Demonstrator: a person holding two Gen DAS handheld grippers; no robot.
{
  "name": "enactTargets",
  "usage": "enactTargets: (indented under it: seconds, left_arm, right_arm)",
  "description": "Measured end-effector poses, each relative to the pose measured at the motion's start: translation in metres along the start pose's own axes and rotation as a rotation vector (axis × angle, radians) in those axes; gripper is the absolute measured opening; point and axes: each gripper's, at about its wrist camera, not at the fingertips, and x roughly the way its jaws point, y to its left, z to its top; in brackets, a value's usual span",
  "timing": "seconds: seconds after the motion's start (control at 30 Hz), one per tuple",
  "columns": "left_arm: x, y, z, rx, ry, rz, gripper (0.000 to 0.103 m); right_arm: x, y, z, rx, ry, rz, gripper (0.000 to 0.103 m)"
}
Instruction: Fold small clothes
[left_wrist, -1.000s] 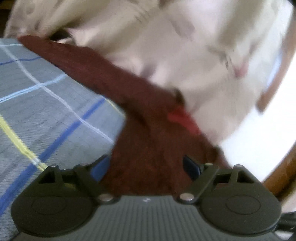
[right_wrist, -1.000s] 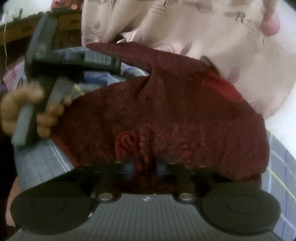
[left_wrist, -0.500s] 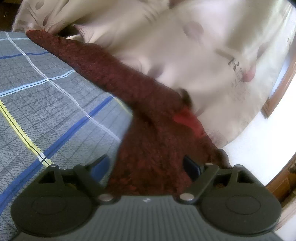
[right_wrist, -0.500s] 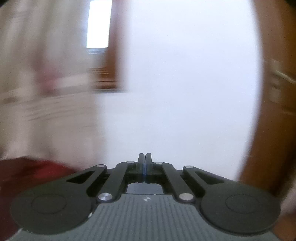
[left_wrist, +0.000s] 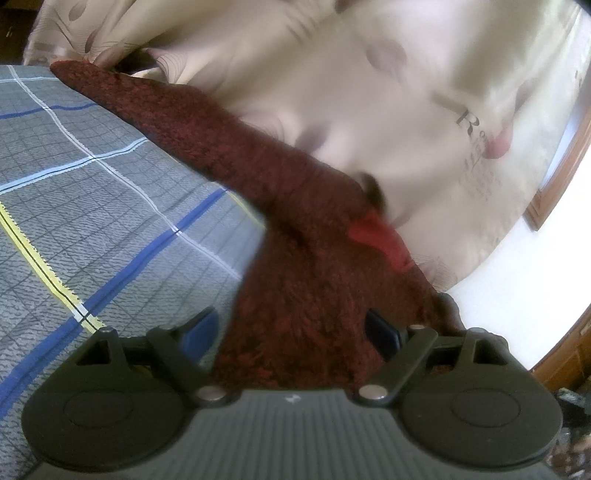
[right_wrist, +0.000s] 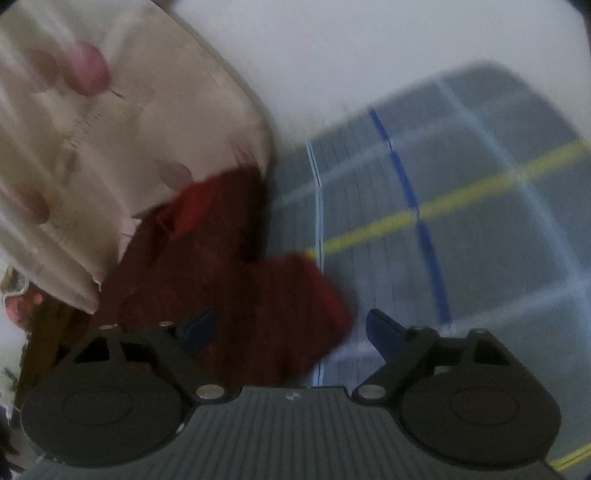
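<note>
A small dark red fuzzy garment (left_wrist: 295, 229) with a bright red tag (left_wrist: 376, 236) lies on the grey checked bedsheet (left_wrist: 92, 206), one long part stretching to the far left. My left gripper (left_wrist: 291, 332) is open, its blue-padded fingers (left_wrist: 382, 332) straddling the garment's near end. In the blurred right wrist view the same garment (right_wrist: 229, 266) lies bunched at the lower left. My right gripper (right_wrist: 288, 328) is open, with a fold of the garment between its fingers.
A cream patterned pillow (left_wrist: 369, 92) lies against the garment's far side; it also shows in the right wrist view (right_wrist: 110, 147). A white wall (right_wrist: 369, 48) and wooden trim (left_wrist: 554, 177) stand behind. The checked sheet (right_wrist: 461, 221) spreads right of the garment.
My right gripper let go of the garment, swung up toward the wall while shut, then came back down open over the garment's edge. My left gripper stayed open over the garment.
</note>
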Motion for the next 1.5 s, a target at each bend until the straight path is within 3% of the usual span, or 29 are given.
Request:
enactTargets:
  seconds: [0.13, 0.2, 0.23, 0.27, 0.3, 0.37, 0.43, 0.6, 0.77, 0.93, 1.0, 1.07, 1.1, 1.13, 1.2, 1.3, 1.37, 1.43, 1.5]
  left_arm:
    - [0.000, 0.000, 0.000, -0.001, -0.002, -0.001, 0.087]
    - [0.000, 0.000, 0.000, -0.002, -0.003, -0.001, 0.087]
    - [0.001, 0.001, 0.000, -0.002, -0.003, -0.002, 0.087]
    - [0.001, 0.001, 0.000, -0.003, -0.002, -0.002, 0.087]
    - [0.001, 0.001, 0.000, -0.001, -0.002, -0.001, 0.087]
    - [0.001, 0.001, 0.000, -0.001, -0.002, -0.001, 0.087]
    - [0.001, 0.000, 0.000, -0.001, -0.002, 0.000, 0.087]
    - [0.001, 0.001, 0.000, -0.001, -0.002, -0.001, 0.087]
    - [0.002, 0.001, 0.000, 0.000, -0.002, 0.001, 0.087]
    - [0.003, 0.000, 0.000, 0.005, 0.002, 0.007, 0.087]
    - [0.003, 0.001, 0.000, 0.006, 0.005, 0.005, 0.087]
    - [0.003, -0.001, 0.003, 0.014, 0.023, 0.012, 0.087]
    - [0.003, -0.003, 0.006, 0.019, 0.042, 0.020, 0.087]
    - [0.001, -0.004, 0.007, 0.016, 0.058, 0.019, 0.087]
    - [-0.013, -0.003, 0.013, -0.004, 0.079, -0.009, 0.087]
    - [-0.039, -0.004, 0.023, 0.037, 0.062, 0.023, 0.087]
    - [-0.047, -0.001, 0.031, 0.084, 0.109, 0.047, 0.087]
    - [-0.053, 0.005, 0.036, 0.123, 0.157, 0.070, 0.087]
    - [-0.059, 0.011, 0.036, 0.155, 0.218, 0.092, 0.087]
  right_arm:
    - [0.016, 0.005, -0.013, -0.059, -0.047, -0.073, 0.085]
    - [0.031, 0.002, -0.016, -0.037, -0.013, -0.072, 0.083]
    - [0.042, 0.003, -0.008, -0.076, -0.037, -0.077, 0.073]
    - [0.048, 0.007, -0.007, -0.115, -0.019, -0.083, 0.030]
    - [0.049, 0.008, -0.008, -0.119, -0.005, -0.091, 0.015]
    - [0.044, 0.011, -0.008, -0.140, -0.036, -0.106, 0.016]
    - [0.032, 0.017, 0.001, -0.202, -0.133, -0.143, 0.016]
    - [-0.027, -0.008, 0.078, -0.163, -0.365, -0.297, 0.015]
    - [-0.046, -0.049, 0.131, -0.130, -0.422, -0.478, 0.015]
    - [-0.031, -0.099, 0.142, -0.072, -0.460, -0.590, 0.016]
    - [-0.029, -0.111, 0.138, -0.056, -0.536, -0.642, 0.024]
    - [-0.032, -0.111, 0.125, 0.004, -0.621, -0.632, 0.034]
    - [-0.037, -0.111, 0.119, 0.050, -0.635, -0.582, 0.037]
    - [-0.041, -0.107, 0.110, 0.099, -0.619, -0.475, 0.041]
    - [-0.041, -0.085, 0.083, 0.071, -0.429, -0.215, 0.041]
    - [-0.037, -0.036, 0.014, -0.068, -0.191, -0.050, 0.051]
    - [-0.029, -0.009, -0.042, -0.133, -0.036, -0.001, 0.057]
    - [-0.023, 0.009, -0.085, -0.187, 0.051, 0.003, 0.057]
    - [-0.017, 0.027, -0.116, -0.242, 0.084, -0.042, 0.059]
